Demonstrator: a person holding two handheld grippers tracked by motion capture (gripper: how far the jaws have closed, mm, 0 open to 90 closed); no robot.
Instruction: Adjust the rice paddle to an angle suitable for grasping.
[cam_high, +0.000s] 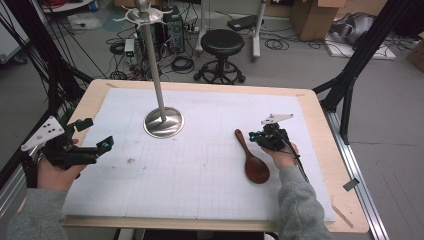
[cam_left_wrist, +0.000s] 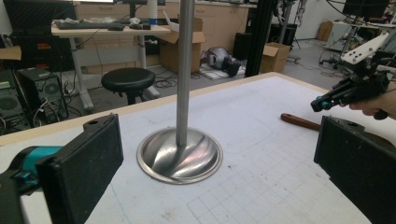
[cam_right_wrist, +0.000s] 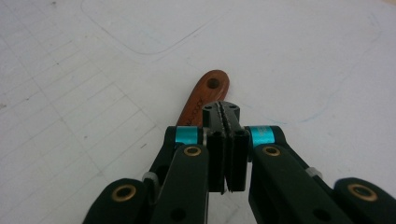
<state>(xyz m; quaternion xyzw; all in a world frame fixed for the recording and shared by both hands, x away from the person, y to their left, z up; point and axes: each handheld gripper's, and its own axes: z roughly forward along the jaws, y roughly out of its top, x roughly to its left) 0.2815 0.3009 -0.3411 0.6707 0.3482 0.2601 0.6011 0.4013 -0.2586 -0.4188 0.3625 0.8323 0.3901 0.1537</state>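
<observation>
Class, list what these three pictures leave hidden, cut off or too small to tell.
- Spoon: bowl hidden behind the shut right tongs in the right gripper view.
- Stand: top cut off by the upper edge in the left gripper view.
- Mark on the mat: too small to identify in the high view.

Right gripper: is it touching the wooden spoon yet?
Cannot tell. In the right gripper view the shut right gripper overlaps the wooden spoon handle, hiding any gap.

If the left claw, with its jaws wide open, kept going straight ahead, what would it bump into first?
Probably the metal stand: its pole and round base sit centred between the left claw's open jaws. Depth is hard to judge, but nothing lies on the white mat before it.
</observation>
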